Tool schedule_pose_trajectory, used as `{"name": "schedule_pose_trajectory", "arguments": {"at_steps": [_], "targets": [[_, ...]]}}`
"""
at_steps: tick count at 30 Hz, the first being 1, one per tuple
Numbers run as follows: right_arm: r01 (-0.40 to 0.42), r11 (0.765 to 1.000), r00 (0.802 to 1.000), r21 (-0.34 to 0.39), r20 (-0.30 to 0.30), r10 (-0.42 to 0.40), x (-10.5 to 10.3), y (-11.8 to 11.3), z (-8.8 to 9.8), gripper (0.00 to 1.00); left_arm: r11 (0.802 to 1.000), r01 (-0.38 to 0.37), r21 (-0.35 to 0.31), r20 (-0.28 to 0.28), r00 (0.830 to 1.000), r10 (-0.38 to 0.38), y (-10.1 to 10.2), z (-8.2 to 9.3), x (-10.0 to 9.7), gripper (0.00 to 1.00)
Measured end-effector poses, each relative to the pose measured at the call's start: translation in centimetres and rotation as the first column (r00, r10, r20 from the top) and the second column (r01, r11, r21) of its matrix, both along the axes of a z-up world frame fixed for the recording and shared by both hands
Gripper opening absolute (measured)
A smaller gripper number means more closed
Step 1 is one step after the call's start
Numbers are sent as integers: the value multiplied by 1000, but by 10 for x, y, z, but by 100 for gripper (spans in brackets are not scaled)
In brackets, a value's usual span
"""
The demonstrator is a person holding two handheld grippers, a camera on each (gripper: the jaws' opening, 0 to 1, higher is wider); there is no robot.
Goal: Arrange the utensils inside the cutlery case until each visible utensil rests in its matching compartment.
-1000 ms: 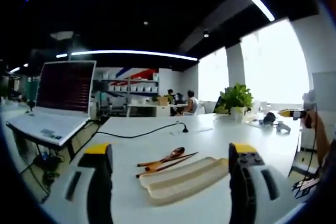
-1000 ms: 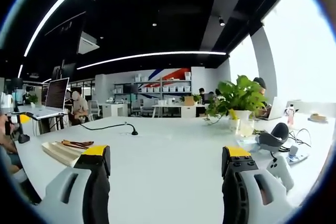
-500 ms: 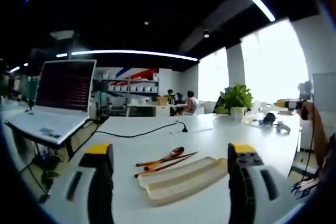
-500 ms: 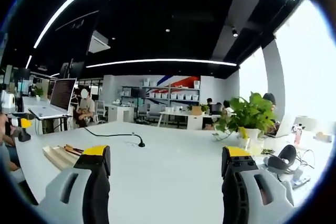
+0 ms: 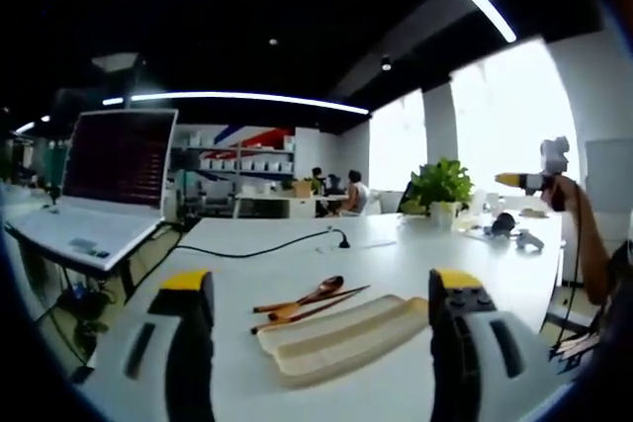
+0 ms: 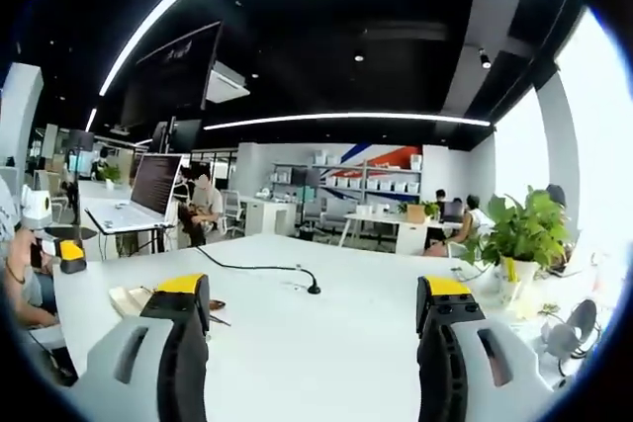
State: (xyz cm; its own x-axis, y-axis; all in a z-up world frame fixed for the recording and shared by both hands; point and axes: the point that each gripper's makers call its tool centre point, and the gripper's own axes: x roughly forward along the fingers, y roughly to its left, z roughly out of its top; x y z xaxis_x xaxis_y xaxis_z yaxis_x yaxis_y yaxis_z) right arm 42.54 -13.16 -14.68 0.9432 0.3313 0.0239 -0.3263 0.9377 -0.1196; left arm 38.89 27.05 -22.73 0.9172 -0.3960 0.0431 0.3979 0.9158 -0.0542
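Observation:
A pale wooden cutlery case lies on the white table, close in front of my left gripper. A wooden spoon and dark chopsticks rest on the table just beyond the case's far edge, outside it. The left gripper is open with nothing between its jaws. In the right gripper view the case sits at the lower left, partly hidden by a jaw, with utensil ends beside it. My right gripper is open and empty, held high above the table.
An open laptop stands at the left on a separate desk. A black cable with a small microphone crosses the table. A potted plant and small devices sit at the far right. People sit in the background.
The right gripper view has swung left, so the laptop and case sit nearer its middle. In the left gripper view the right gripper has risen. The case and utensils have not moved.

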Motion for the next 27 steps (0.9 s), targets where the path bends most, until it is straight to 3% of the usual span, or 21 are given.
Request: {"name": "schedule_pose_trajectory", "arguments": {"at_steps": [6, 13, 19, 27], "targets": [[-85, 994, 996, -71, -17, 84, 7, 25, 1, 88, 1000, -25, -9, -14, 1000, 25, 9, -4, 3, 94], [-204, 979, 978, -23, -46, 202, 13, 53, 1, 80, 1000, -21, -5, -5, 1000, 21, 7, 0, 0, 94], [-252, 966, 967, -63, -54, 249, 20, 74, 3, 82, 1000, -19, 0, -12, 1000, 19, 8, -2, 1, 94], [-364, 925, 928, -109, -122, 351, 31, 111, -8, 82, 999, -33, 8, -24, 999, 33, 13, -5, 3, 94]]}}
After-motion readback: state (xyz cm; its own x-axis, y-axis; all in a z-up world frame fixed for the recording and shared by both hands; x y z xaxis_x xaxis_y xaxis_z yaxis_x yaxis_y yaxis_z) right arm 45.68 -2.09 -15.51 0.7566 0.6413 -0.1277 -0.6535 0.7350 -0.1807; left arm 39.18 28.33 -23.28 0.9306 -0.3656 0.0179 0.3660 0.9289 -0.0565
